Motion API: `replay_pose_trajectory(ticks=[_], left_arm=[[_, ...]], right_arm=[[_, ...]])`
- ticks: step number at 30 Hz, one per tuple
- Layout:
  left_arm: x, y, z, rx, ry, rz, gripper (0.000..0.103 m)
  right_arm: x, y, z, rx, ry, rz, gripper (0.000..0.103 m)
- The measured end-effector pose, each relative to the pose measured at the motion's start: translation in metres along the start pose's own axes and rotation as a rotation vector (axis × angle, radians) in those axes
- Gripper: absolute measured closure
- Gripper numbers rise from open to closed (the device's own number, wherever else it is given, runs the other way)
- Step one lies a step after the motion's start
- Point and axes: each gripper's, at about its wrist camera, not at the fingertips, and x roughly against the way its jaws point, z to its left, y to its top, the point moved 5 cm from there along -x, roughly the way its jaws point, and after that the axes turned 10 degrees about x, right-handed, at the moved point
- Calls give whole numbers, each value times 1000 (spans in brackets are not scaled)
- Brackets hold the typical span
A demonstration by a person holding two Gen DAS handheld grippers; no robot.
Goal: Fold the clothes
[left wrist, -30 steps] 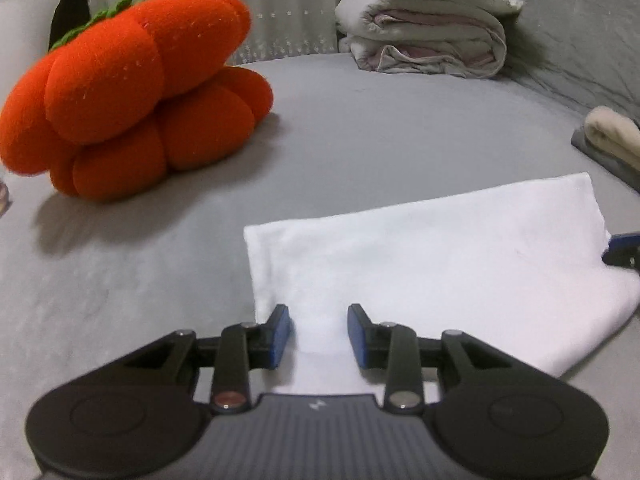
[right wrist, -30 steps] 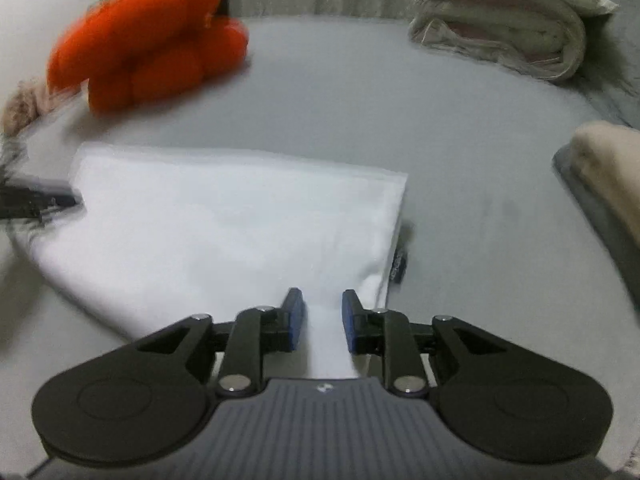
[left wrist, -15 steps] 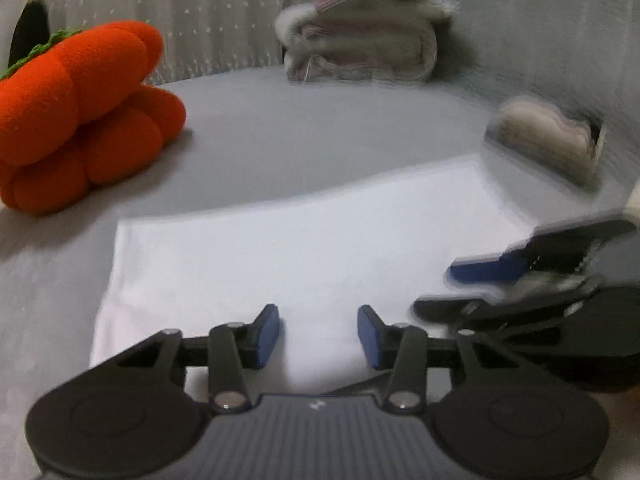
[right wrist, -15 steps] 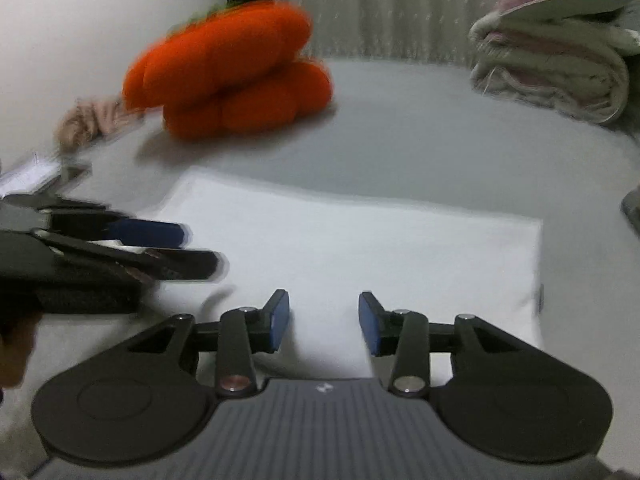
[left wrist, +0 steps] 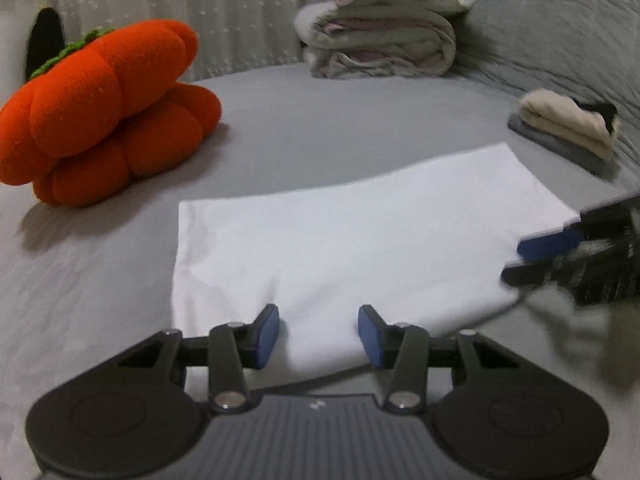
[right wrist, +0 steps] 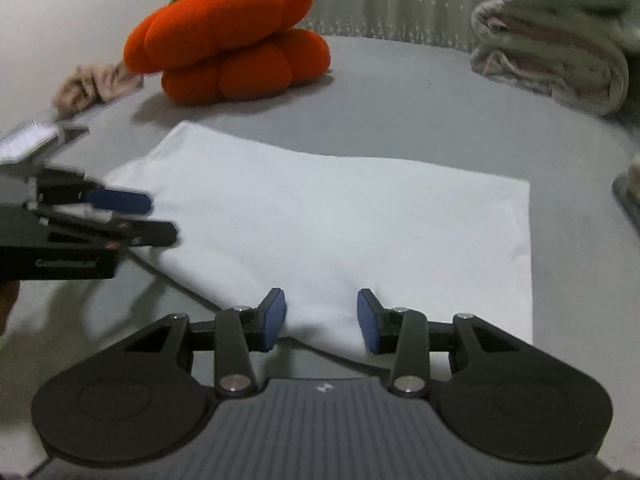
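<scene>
The right gripper (left wrist: 536,256) shows only as a blurred shape at the right edge of the left wrist view, and the left gripper (right wrist: 132,216) is likewise smeared at the left edge of the right wrist view, its body cut off by the frame. The folded white garment (left wrist: 360,248) lies flat on the grey bed (left wrist: 320,120), its near edge under both pairs of fingers. Each gripper's fingers have just been opening and now stand apart, with the cloth's near edge between them but not pinched. Beyond the garment sits an orange pumpkin cushion (left wrist: 104,116), a rolled pile of blankets (left wrist: 380,40) before a pale dotted curtain (left wrist: 180,8), and a small stack of folded clothes (left wrist: 568,128) at the right. A crumpled beige cloth (right wrist: 92,88) lies beside the cushion.
</scene>
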Motion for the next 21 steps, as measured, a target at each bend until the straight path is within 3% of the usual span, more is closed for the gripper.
replay_pose_trajectory(ticks=[3, 5, 6, 7, 8, 11, 12, 13, 14, 16, 18, 21], left_arm=[[2, -1, 11, -3, -11, 14, 57], [2, 1, 15, 24, -23, 21, 57], [2, 2, 18, 34, -31, 21, 57], [2, 2, 22, 45, -39, 21, 57], [-1, 5, 23, 61, -42, 22, 60], [-1, 11, 47, 202, -86, 44, 74], [3, 14, 59, 265, -63, 36, 70], [6, 17, 70, 329, -40, 27, 68], [10, 19, 82, 393, -18, 19, 57], [19, 20, 97, 519, -13, 14, 53], [26, 14, 97, 646, -89, 53, 50], [28, -3, 85, 783, -142, 150, 52]], right_arm=[[4, 1, -17, -75, 44, -8, 64], [8, -4, -33, -118, 10, -1, 66], [10, -8, -42, -141, -14, 10, 73], [12, -13, -52, -173, -14, 17, 91], [14, -19, -62, -220, -12, 27, 100], [28, -25, -78, -308, -23, 41, 103], [34, -25, -81, -313, -64, 47, 103], [40, -25, -83, -318, -105, 53, 97], [46, -27, -86, -344, -149, 64, 85], [59, -34, -91, -416, -221, 83, 39], [68, -44, -90, -536, -181, 53, 35], [64, -56, -83, -743, -31, 8, 31]])
